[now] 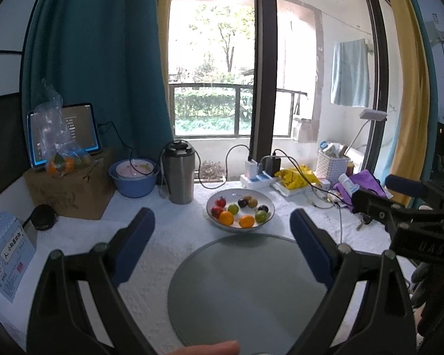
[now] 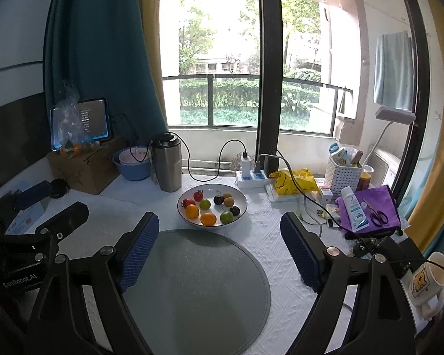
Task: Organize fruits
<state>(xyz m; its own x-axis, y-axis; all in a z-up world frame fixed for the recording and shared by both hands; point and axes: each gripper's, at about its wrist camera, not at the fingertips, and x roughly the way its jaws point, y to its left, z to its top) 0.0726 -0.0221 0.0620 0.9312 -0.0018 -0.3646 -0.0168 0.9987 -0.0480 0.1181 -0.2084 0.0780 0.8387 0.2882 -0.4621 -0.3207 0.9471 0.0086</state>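
Observation:
A white bowl (image 1: pixel 268 200) (image 2: pixel 242 198) in the middle of the table holds several small fruits: oranges (image 1: pixel 226 218) (image 2: pixel 208 218), green ones (image 1: pixel 233 208) (image 2: pixel 225 216), red ones (image 1: pixel 221 201) (image 2: pixel 198 196) and dark plums (image 1: pixel 242 202) (image 2: pixel 219 199). In front of it lies a bare round grey-green mat (image 1: pixel 245 293) (image 2: pixel 198 287). My left gripper (image 1: pixel 222 227) hovers over the mat's near side, open, nothing between its blue pads. My right gripper (image 2: pixel 219 230) stands open over the mat too, empty. Each gripper shows at the other view's edge: the right gripper (image 1: pixel 399 207), the left gripper (image 2: pixel 62 207).
Behind the bowl stand a steel flask (image 1: pixel 180 173) (image 2: pixel 166 162), a blue basin (image 1: pixel 133 177), a cardboard box (image 1: pixel 71 190) with a tablet and bagged fruit, a power strip (image 1: pixel 259 177) with cables. Right: yellow bag (image 2: pixel 296 182), white basket (image 2: pixel 342 174), purple cloth with scissors (image 2: pixel 379 214), mug (image 2: pixel 429 284).

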